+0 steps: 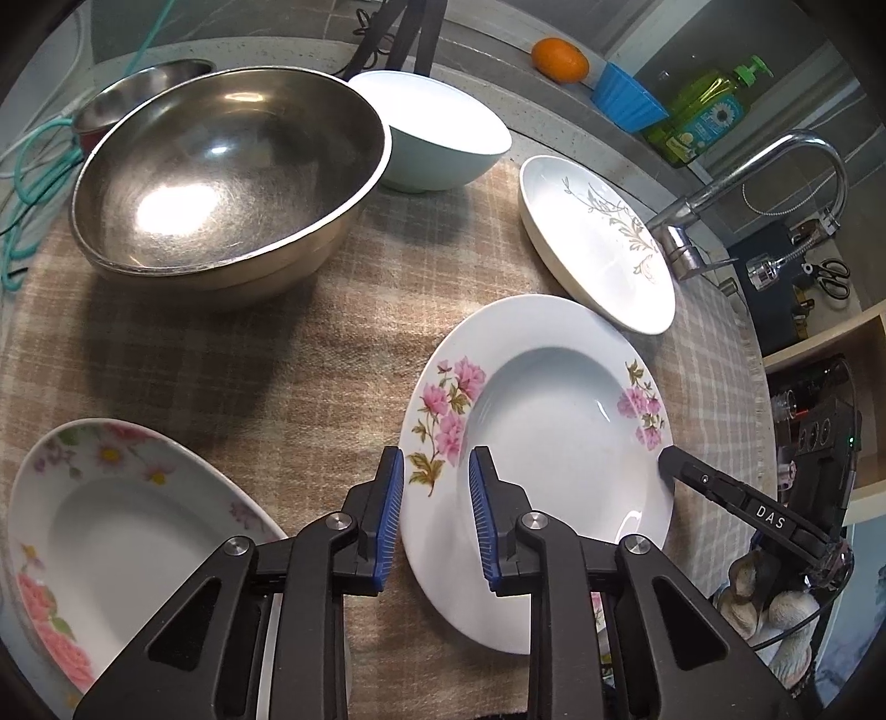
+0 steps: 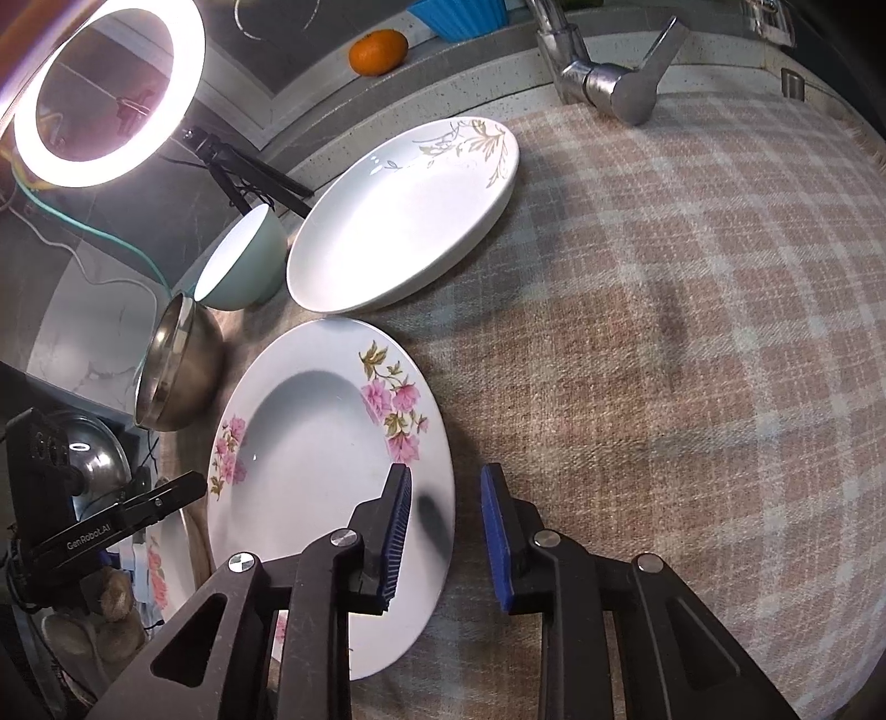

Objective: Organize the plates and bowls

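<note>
1. L tongs [image 1: 433,518]: jaws part open, straddling the near-left rim of the pink plate [image 1: 540,443]. One pad is outside the rim, the other over the plate's face. No squeeze seen, so nothing held.
2. R tongs [image 2: 446,534]: jaws part open too, astride the opposite rim of the same plate; left pad over the plate, right pad over the cloth [image 2: 664,360]. Nothing held. Can't tell if any pad touches the china.
3. Plate lies flat on the cloth on the worktop, near the front, between both tongs.
4. Handling, my guess: glazed china, stiff, slick, chips easily, moderate weight. The wide flat rim is the place to pinch; a one-sided pinch would let it tilt, so a two-sided hold looks safer.
5. Just beyond: leaf plate [image 1: 598,243], rims close or touching, can't tell. Further back, blue bowl [image 1: 437,138] next to steel bowl [image 1: 232,177].
6. L view only: second floral plate [image 1: 116,531] at front left, a smaller steel bowl [image 1: 144,91] behind the big one, soap bottle [image 1: 706,111], full tap [image 1: 775,183].
7. R view only: ring light [image 2: 105,94], and a wide stretch of cloth right of the plates where a stack could go.
8. Orange [image 2: 379,51] shows in both.
</note>
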The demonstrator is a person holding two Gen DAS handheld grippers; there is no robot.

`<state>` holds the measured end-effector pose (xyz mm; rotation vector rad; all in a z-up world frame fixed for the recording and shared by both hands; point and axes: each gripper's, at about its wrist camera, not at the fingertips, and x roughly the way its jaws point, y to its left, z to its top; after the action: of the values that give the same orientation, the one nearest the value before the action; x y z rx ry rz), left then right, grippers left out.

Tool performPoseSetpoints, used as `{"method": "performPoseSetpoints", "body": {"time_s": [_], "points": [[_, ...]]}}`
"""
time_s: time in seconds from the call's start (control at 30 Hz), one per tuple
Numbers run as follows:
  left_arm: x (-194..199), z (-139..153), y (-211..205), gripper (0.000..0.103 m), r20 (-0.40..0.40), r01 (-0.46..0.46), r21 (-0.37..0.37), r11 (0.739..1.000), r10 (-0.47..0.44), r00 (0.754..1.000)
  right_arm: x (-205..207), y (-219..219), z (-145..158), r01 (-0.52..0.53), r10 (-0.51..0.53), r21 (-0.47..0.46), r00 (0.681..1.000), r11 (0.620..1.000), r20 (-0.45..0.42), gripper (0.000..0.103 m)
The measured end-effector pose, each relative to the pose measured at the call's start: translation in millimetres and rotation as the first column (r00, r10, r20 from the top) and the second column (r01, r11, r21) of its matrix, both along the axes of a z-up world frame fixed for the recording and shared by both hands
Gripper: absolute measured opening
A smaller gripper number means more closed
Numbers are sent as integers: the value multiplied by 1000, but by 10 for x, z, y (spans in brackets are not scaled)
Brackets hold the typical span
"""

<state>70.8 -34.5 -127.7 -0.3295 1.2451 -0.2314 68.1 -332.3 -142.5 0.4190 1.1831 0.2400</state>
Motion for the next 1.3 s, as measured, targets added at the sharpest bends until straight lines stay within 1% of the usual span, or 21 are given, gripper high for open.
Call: {"method": "performPoseSetpoints", "body": {"time_s": [0.13, 0.3, 0.43, 0.47, 0.53, 0.87, 1.3], "points": [[33, -27, 33, 22, -8, -17, 12, 1000, 17, 1000, 9, 8, -17, -7, 7, 10, 1000, 1000, -3, 22], [70, -79, 32, 22, -29, -8, 14, 1000, 9, 1000, 25, 46, -28, -21, 21, 13, 1000, 1000, -5, 22], [91, -102, 10, 18, -40, -3, 8, 1000, 3, 999, 45, 88, -41, -30, 30, 18, 1000, 999, -8, 21], [91, -109, 5, 15, -42, -2, 8, 1000, 2, 999, 42, 90, -43, -32, 32, 21, 999, 999, -8, 20], [93, -117, -12, 15, -44, 4, 14, 1000, -3, 999, 45, 100, -45, -36, 36, 22, 999, 999, -9, 20], [78, -114, -10, 15, -47, 1, 11, 1000, 0, 999, 57, 115, -41, -50, 50, 9, 999, 999, -11, 20], [-65, -100, -10, 15, -58, 4, 12, 1000, -3, 998, -20, 88, -30, -47, 47, 6, 999, 999, -19, 20]]}}
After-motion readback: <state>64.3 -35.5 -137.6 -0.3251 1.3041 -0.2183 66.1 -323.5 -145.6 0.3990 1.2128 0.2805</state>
